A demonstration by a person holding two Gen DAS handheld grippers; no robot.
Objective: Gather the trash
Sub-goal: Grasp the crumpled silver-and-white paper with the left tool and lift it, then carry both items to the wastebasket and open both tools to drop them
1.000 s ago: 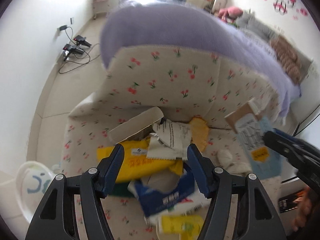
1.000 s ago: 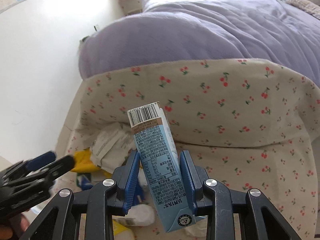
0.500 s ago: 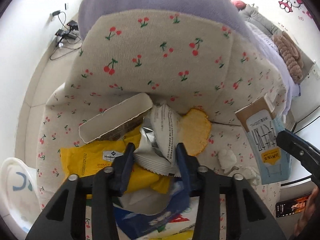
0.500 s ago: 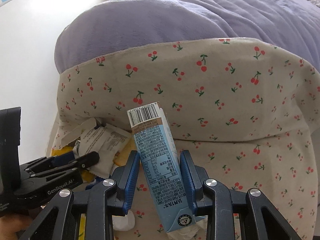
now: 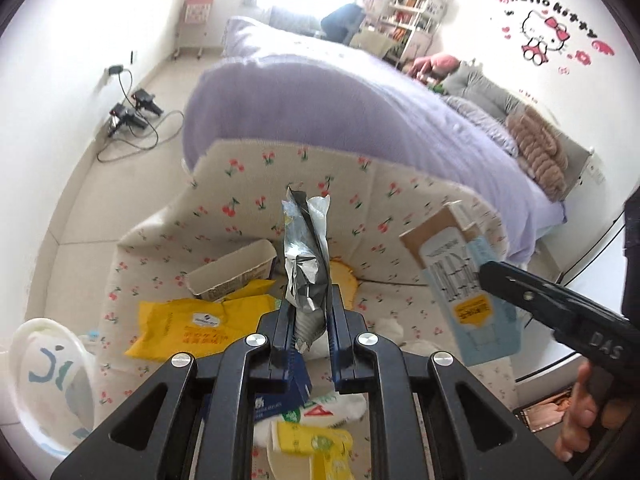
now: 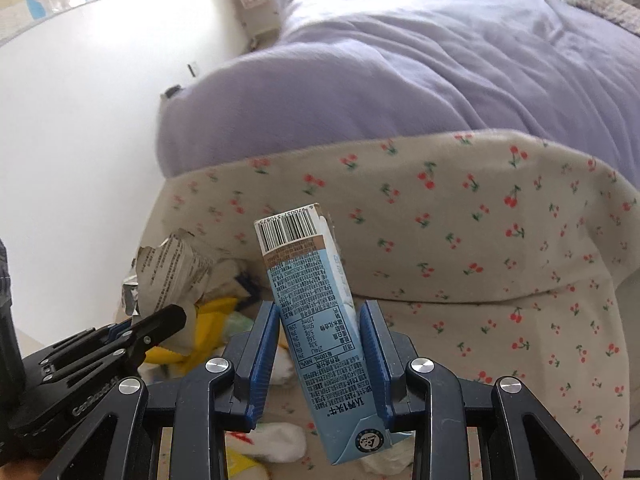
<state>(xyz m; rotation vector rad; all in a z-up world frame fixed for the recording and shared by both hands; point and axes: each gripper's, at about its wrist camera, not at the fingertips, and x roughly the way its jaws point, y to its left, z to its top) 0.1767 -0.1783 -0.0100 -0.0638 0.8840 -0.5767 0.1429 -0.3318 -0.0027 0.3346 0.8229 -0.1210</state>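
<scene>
Holding both loads: left tool [image 5: 311, 322] clenched on upright foil wrapper [image 5: 306, 258], right tool [image 6: 320, 356] on milk carton [image 6: 320, 320]; white bin [image 5: 48, 380] lies low-left, nearer the left.

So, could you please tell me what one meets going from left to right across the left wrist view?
White bin → yellow bag → silver wrapper held in the left gripper → blue carton → right gripper.
</scene>
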